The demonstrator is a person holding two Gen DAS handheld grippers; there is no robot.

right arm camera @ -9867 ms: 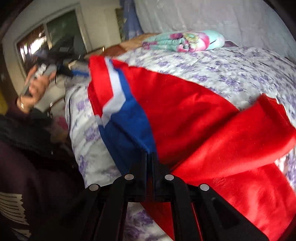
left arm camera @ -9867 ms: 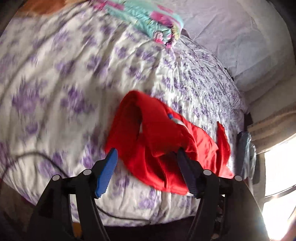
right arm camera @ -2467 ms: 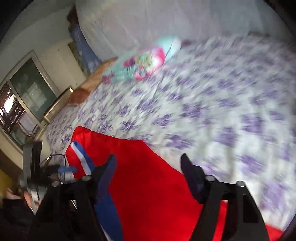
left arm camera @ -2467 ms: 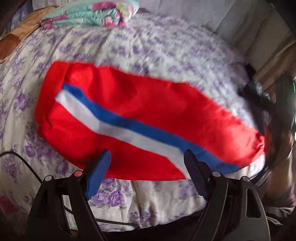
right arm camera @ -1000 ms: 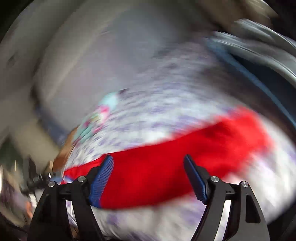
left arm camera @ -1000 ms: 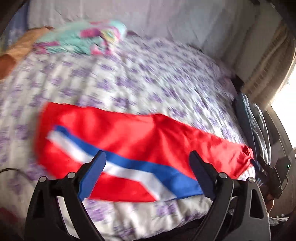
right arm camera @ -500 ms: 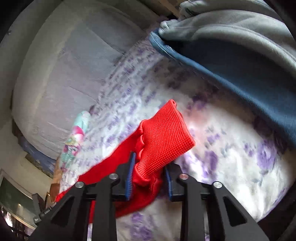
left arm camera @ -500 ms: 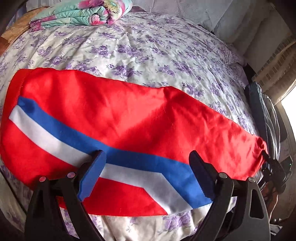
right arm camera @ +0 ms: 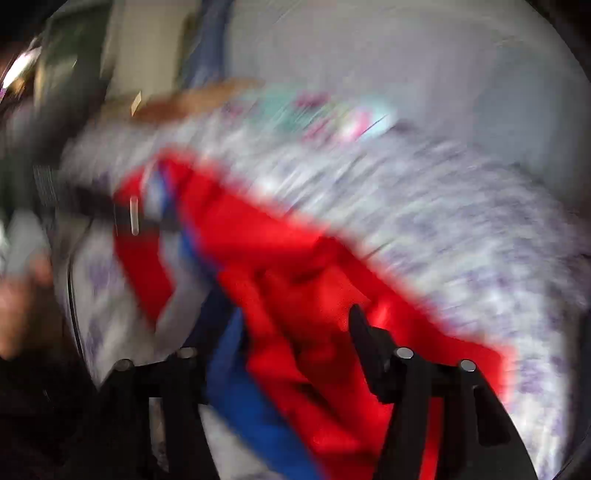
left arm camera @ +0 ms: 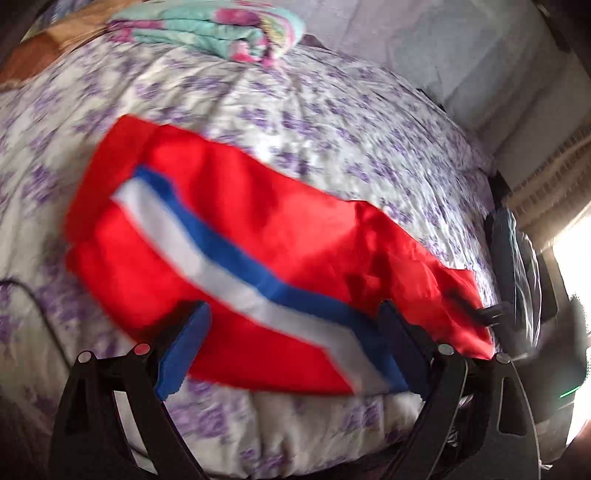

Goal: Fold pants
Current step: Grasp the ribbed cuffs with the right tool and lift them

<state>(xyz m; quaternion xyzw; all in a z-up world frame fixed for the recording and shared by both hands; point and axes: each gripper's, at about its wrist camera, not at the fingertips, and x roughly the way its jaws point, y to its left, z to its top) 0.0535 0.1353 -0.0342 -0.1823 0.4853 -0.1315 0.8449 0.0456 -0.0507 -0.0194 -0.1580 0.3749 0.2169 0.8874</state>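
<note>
2 leg ends lifted since | left gripper [left arm camera: 291,343] fingers wide, empty | right gripper [right arm camera: 291,339] fingers opening around pants [left arm camera: 258,236]

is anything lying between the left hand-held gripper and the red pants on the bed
Nothing visible does. The left hand-held gripper hangs open right over the near edge of the red pants, with only the floral bedspread around them.

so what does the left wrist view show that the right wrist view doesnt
Only the left wrist view: the left gripper, open and empty above the pants, and dark clothes at the bed's edge.
Only the right wrist view: the right gripper, jaws opening around bunched red cloth, and a blurred hand.
Both: the pants, the flowered bedspread and the folded blanket.
</note>
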